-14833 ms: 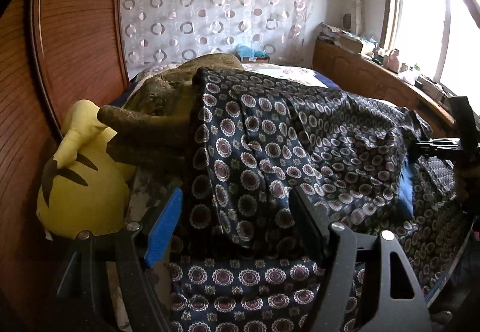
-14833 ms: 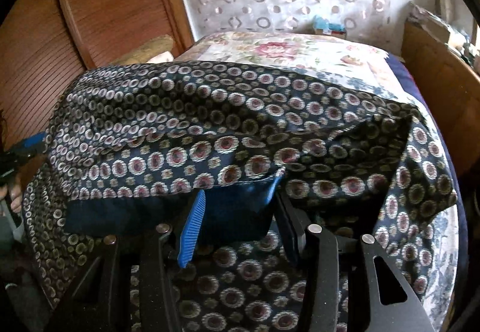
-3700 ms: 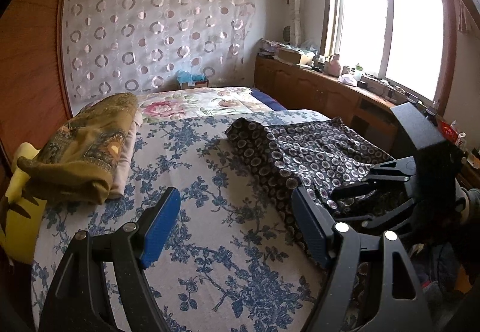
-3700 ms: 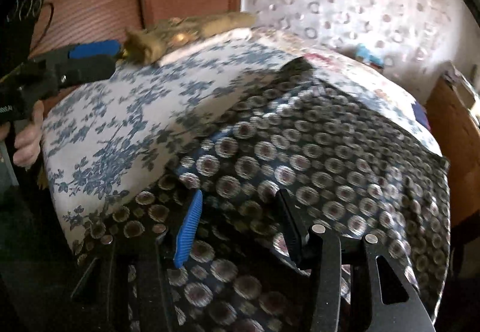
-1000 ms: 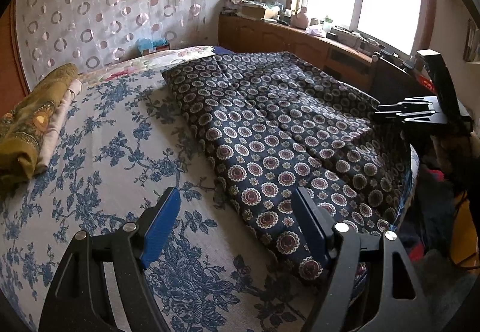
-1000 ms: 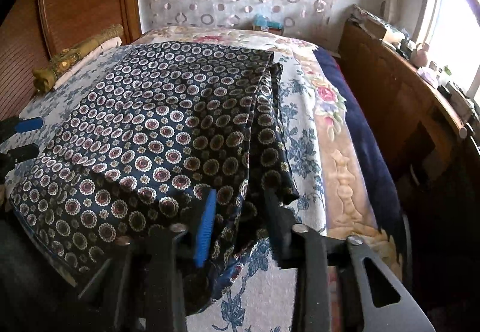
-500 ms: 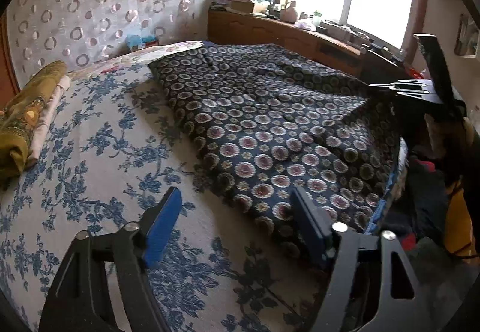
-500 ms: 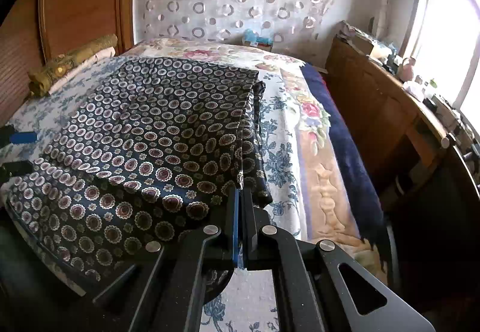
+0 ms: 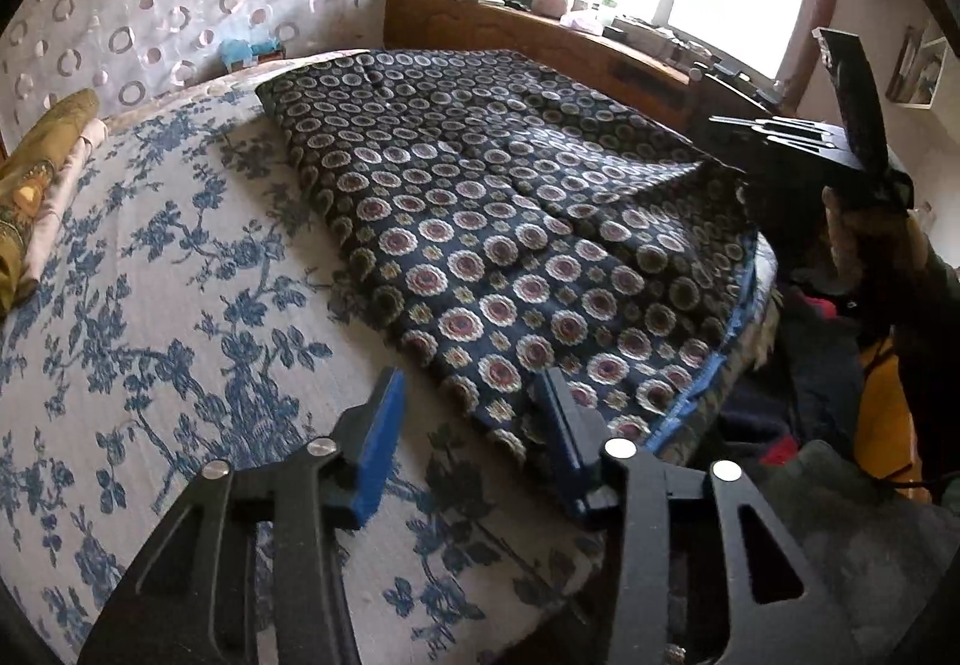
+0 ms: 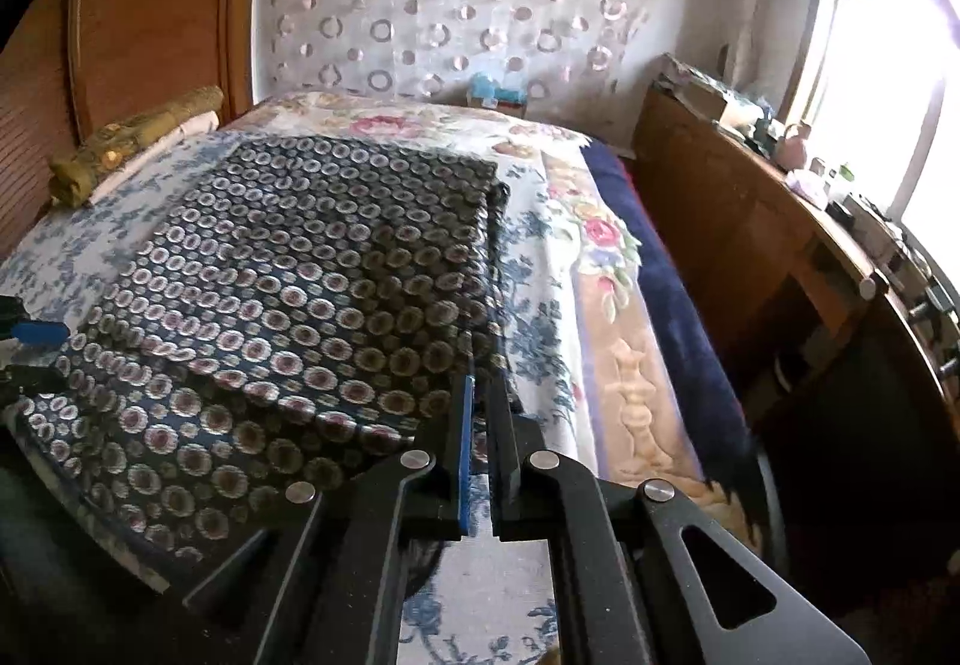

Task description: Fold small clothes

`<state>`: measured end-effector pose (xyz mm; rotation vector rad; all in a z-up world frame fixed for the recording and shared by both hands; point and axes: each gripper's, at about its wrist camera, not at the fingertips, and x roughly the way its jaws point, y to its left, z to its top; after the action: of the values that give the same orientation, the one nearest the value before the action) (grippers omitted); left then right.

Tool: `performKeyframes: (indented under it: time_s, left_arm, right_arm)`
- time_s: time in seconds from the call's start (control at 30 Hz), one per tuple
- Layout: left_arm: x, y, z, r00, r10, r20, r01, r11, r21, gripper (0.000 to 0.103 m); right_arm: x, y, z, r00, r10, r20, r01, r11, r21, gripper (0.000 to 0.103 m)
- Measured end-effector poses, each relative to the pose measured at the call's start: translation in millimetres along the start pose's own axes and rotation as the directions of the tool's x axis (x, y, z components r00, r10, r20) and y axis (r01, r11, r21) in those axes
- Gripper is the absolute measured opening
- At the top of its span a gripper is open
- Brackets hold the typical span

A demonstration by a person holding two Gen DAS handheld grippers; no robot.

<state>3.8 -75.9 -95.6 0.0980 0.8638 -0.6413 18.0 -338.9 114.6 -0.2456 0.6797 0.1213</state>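
Folded patterned cloth (image 9: 480,221) on the bed (image 9: 150,305); left tool (image 9: 468,413) closing, nothing gripped; right tool (image 10: 480,401) pressed together, empty.

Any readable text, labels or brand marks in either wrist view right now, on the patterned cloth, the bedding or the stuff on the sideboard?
None can be read.
Patterned cloth: printed rosettes only, no tag showing.
Bedspread: floral print, no words.
Items on the sideboard: too small and washed out by the window light to read.
Blue box by the wall: too blurred to read.
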Motion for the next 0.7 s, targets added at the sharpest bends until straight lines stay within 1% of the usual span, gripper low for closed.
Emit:
performKeyframes:
  time_s: [0.03, 0.07, 0.1, 0.13, 0.17, 0.2, 0.27, 0.37, 0.43, 0.5, 0.63, 0.7]
  left_arm:
    - [-0.3, -0.8, -0.4, 1.0, -0.01, -0.002, 0.01, 1.0, 0.001, 0.04]
    - [-0.1, -1.0, -0.8, 1.0, -0.026, -0.005, 0.026, 1.0, 0.001, 0.035]
    - [0.1, -1.6, -1.1, 0.999, -0.048, -0.01, 0.048, 0.999, 0.002, 0.03]
    - [0.4, -2.1, -1.2, 0.998, -0.062, -0.013, 0.062, 0.998, 0.002, 0.028]
    - [0.7, -2.5, -1.0, 0.997, -0.076, -0.018, 0.076, 0.997, 0.003, 0.023]
    - [0.7, -2.6, -0.3, 0.997, -0.079, -0.021, 0.079, 0.997, 0.004, 0.013]
    - [-2.0, -3.8, 3.5, 0.997, -0.081, -0.016, 0.082, 0.997, 0.01, 0.005]
    - [-14.1, -7.7, 18.7, 0.994, -0.108, 0.033, 0.107, 0.994, 0.02, 0.004]
    - [-23.4, -11.1, 34.7, 0.991, -0.108, 0.075, 0.105, 0.994, 0.037, 0.004]
    - [-28.2, -12.5, 52.8, 0.988, -0.1, 0.118, 0.095, 0.994, 0.044, 0.003]
    - [-26.0, -8.1, 83.0, 0.984, -0.099, 0.151, 0.095, 0.995, 0.035, 0.003]
    - [-21.1, -5.3, 97.2, 0.982, -0.105, 0.159, 0.102, 0.994, 0.028, 0.003]
  right_arm:
    - [-1.8, 2.9, 0.1, 1.0, 0.005, 0.007, -0.005, 1.0, -0.003, 0.004]
    - [-3.6, 5.1, 0.4, 1.0, 0.015, 0.015, -0.015, 1.0, -0.006, 0.005]
    - [-4.7, 8.0, 0.4, 0.999, 0.026, 0.018, -0.026, 1.0, -0.01, 0.011]
    - [-6.4, 11.4, 0.2, 0.999, 0.04, 0.021, -0.04, 0.999, -0.012, 0.017]
    - [-7.5, 14.6, -0.4, 0.998, 0.058, 0.024, -0.058, 0.998, -0.012, 0.031]
    - [-8.1, 18.2, -1.3, 0.996, 0.081, 0.023, -0.081, 0.997, -0.011, 0.037]
    - [-8.9, 29.0, -3.3, 0.992, 0.128, 0.018, -0.127, 0.992, -0.023, 0.038]
    - [-8.7, 43.5, -4.8, 0.986, 0.169, 0.009, -0.168, 0.985, -0.044, 0.042]
    - [-11.3, 51.5, -4.3, 0.979, 0.202, 0.01, -0.201, 0.978, -0.05, 0.045]
    - [-15.0, 57.6, -3.0, 0.975, 0.221, 0.017, -0.22, 0.974, -0.052, 0.046]
    - [-29.3, 65.7, 2.0, 0.963, 0.265, 0.056, -0.263, 0.963, -0.053, 0.047]
    - [-37.8, 67.2, 3.6, 0.956, 0.285, 0.072, -0.281, 0.958, -0.064, 0.054]
